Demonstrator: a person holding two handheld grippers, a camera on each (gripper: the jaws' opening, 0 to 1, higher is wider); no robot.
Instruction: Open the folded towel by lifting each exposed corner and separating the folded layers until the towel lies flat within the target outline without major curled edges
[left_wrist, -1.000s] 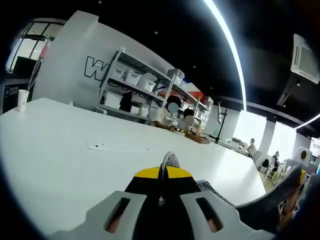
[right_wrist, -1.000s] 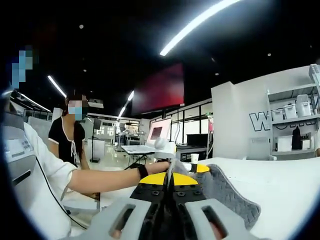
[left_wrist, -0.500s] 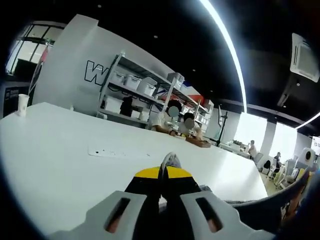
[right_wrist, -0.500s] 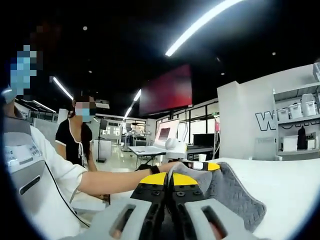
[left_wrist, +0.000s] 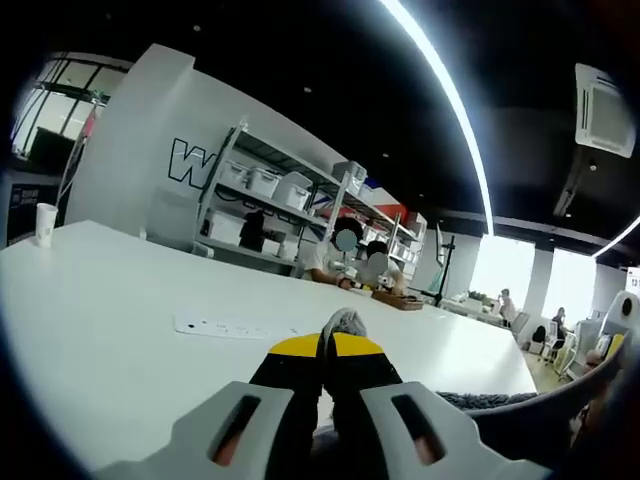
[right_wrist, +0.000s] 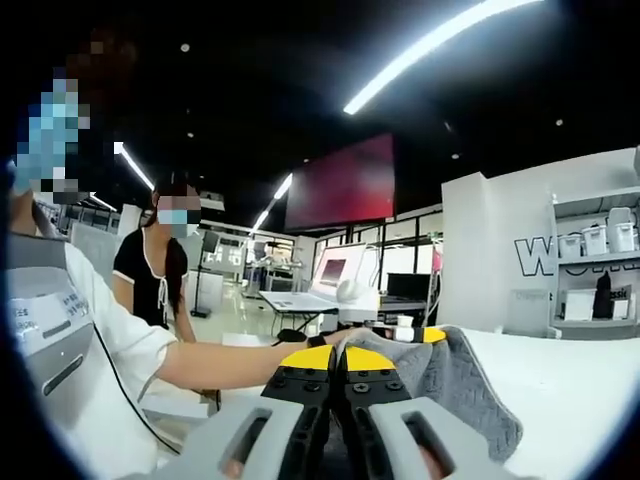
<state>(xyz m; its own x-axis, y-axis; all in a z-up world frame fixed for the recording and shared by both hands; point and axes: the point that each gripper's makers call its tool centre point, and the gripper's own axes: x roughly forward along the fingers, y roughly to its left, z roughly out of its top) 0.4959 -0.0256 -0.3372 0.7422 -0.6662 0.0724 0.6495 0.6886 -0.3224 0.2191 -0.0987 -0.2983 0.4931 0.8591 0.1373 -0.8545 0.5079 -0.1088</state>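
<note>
Jaws of the left gripper (left_wrist: 334, 338) are pressed together on a grey tuft of the towel (left_wrist: 345, 320), held raised above the white table (left_wrist: 110, 330); the rest of the cloth is cut off at the view's lower right. In the right gripper view, the right gripper (right_wrist: 338, 352) is likewise seen pinching the towel (right_wrist: 455, 385), which hangs over the table's near edge (right_wrist: 570, 400); a person's sleeved arm (right_wrist: 200, 362) is stretched toward the jaws, its hand hidden behind them.
</note>
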